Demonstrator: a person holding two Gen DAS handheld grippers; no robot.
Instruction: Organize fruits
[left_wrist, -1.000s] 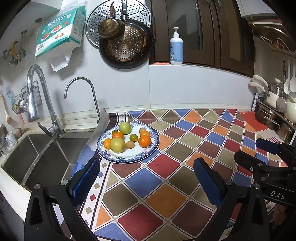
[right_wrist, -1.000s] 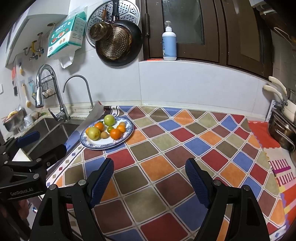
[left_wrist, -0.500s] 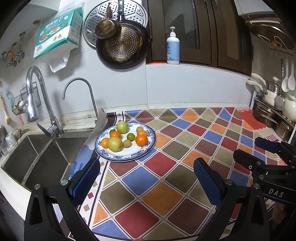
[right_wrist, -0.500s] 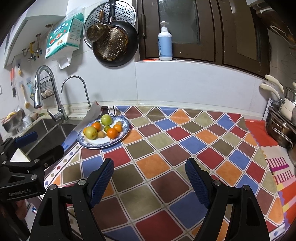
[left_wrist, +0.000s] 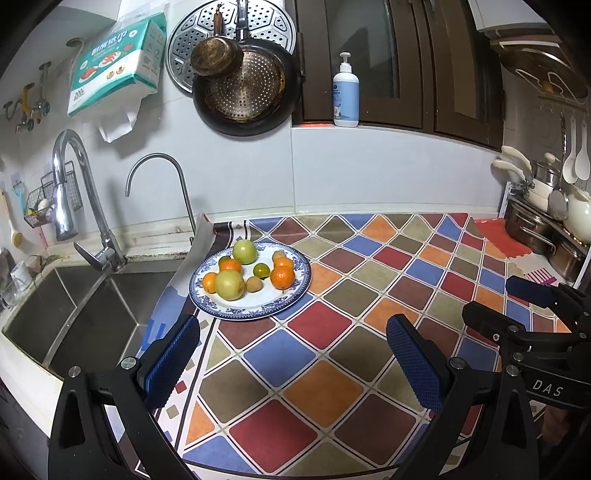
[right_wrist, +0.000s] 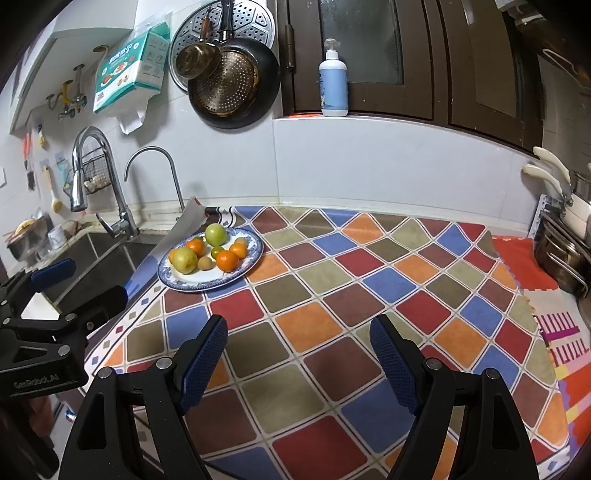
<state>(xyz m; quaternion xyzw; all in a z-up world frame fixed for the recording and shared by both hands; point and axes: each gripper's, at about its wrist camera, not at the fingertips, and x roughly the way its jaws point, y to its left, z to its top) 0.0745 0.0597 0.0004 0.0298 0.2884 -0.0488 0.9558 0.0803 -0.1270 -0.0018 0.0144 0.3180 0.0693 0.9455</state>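
Note:
A blue-rimmed white plate (left_wrist: 288, 301) sits on the chequered counter mat beside the sink. It holds two green apples (left_wrist: 230, 284), several oranges (left_wrist: 282, 277) and small green and brown fruits. The plate also shows in the right wrist view (right_wrist: 251, 260) with the fruit on it (right_wrist: 227, 260). My left gripper (left_wrist: 291, 354) is open and empty, above the counter's front edge, well short of the plate. My right gripper (right_wrist: 297, 349) is open and empty, to the right of the plate. Each gripper shows at the edge of the other's view.
A steel sink (left_wrist: 74, 314) with two taps (left_wrist: 70, 192) lies left of the plate. Pans (left_wrist: 243, 92) hang on the wall behind. A soap bottle (left_wrist: 346, 96) stands on the ledge. Pots and utensils (left_wrist: 543, 229) crowd the right end of the counter.
Both views have tilted and drawn back slightly, so the plate sits a little higher and farther in frame. Both grippers stay open and the fruit has not moved.

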